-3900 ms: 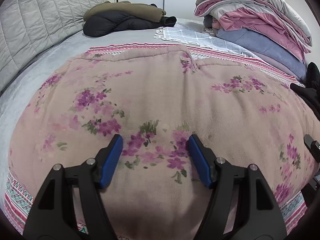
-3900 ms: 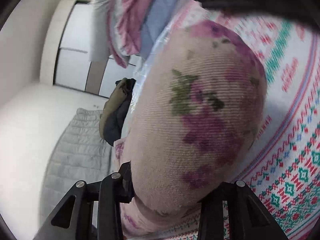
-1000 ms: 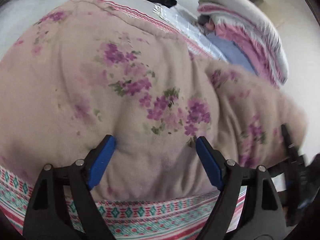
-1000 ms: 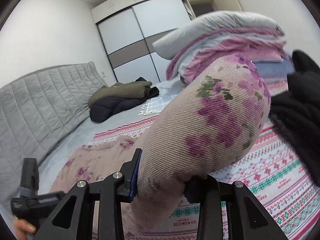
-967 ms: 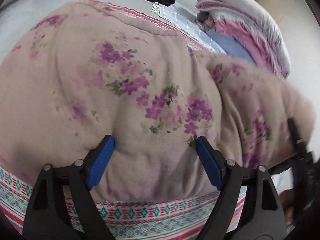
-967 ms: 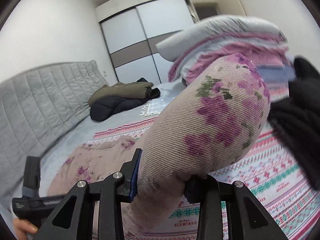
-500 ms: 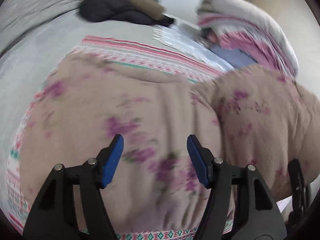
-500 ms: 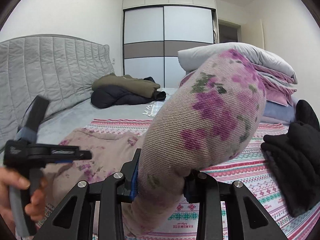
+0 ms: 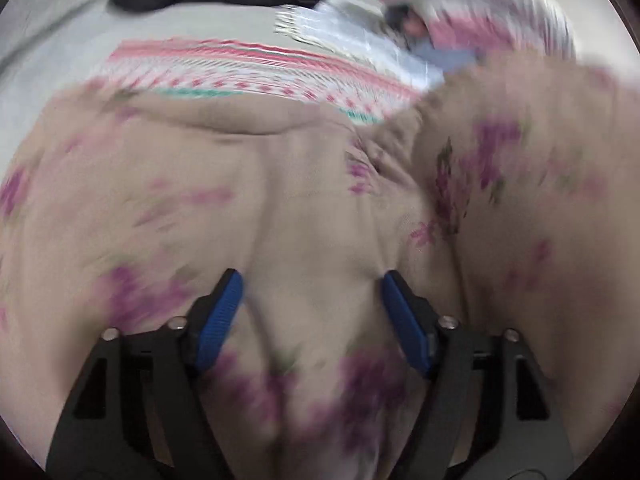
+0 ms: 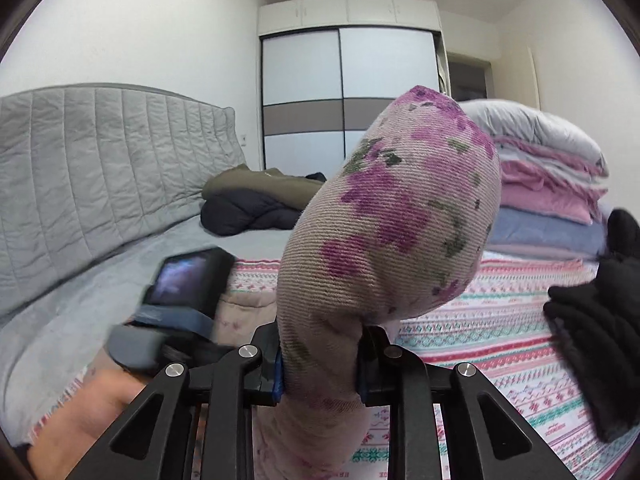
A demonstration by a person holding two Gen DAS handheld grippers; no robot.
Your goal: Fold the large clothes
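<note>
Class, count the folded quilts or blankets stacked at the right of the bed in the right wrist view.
4 visible: grey quilt on top, pink one under it, another pink below, blue one at the bottom. The floral garment may hide more.

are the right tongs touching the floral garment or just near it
Touching. In the right wrist view the right tongs pinch the floral garment from both sides, and the fabric bulges up above them with no gap at either finger.

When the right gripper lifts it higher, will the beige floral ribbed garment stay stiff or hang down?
The beige floral ribbed garment is probably floppy: it bulges and droops over the right gripper. It looks thick and soft, so likely not slippery. Most of it lies creased on the bed under the left gripper, so it may drag.
</note>
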